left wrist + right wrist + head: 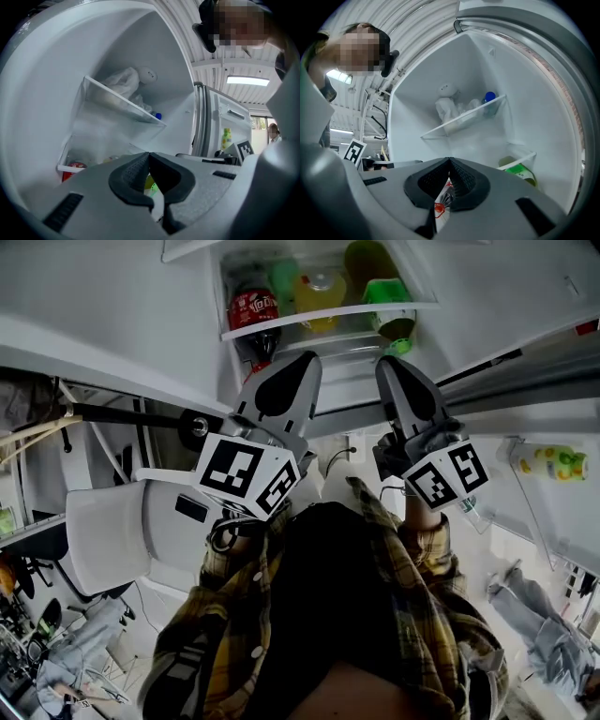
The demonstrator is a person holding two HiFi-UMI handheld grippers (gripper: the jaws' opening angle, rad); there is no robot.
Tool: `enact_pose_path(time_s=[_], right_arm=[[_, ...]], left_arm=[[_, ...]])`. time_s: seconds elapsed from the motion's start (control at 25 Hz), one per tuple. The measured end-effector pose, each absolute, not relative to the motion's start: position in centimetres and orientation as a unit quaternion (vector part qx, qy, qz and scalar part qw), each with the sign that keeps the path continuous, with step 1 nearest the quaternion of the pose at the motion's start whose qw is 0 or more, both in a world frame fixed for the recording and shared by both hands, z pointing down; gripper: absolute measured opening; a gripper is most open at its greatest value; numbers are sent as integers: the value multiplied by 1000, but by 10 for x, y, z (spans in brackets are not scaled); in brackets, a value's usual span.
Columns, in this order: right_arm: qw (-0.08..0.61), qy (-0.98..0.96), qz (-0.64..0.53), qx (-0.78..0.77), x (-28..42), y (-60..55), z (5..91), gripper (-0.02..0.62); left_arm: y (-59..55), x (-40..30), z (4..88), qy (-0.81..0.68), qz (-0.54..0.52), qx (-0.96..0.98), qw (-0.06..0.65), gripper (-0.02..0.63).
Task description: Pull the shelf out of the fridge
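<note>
A white chair (105, 532) stands at the far left of the head view, beside the person's plaid shirt (412, 615).

The left tool (302, 356) is held level and points into the open fridge (42, 93). Its jaws are closed tip to tip with nothing between them, and its marker cube (246, 474) faces the camera. In the left gripper view the pads (133, 173) meet in front of the white interior.

The shelf (319, 320) sits inside the fridge, just beyond both tools' tips. I cannot tell whether either tip touches it. It carries a red bottle (253, 310) at the left, a yellow bottle (319, 292) in the middle and a green bottle (386, 292) at the right. Farther in, an upper shelf (124, 104) of clear glass holds a crumpled plastic bag (122, 79) and an item with a blue cap (489, 97).

The right tool (388, 362) lies beside the left one, well apart from it. It is also level and aimed into the fridge. Its jaws are pressed together and grip nothing. Through the slit below their tips the right gripper view shows only a bit of red from the shelf's contents.
</note>
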State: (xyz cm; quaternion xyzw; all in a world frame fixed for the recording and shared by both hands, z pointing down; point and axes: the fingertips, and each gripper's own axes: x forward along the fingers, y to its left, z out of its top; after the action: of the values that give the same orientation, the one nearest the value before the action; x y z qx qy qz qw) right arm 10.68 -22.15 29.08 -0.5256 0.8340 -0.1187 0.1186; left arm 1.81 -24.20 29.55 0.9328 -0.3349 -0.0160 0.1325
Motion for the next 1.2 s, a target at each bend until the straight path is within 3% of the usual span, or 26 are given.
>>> enact_pose_path(time_s=[1.2], right_arm=[[95, 871, -202, -437, 121, -288, 320, 21]], left_arm=[[-286, 29, 317, -445, -39, 875, 187, 6]])
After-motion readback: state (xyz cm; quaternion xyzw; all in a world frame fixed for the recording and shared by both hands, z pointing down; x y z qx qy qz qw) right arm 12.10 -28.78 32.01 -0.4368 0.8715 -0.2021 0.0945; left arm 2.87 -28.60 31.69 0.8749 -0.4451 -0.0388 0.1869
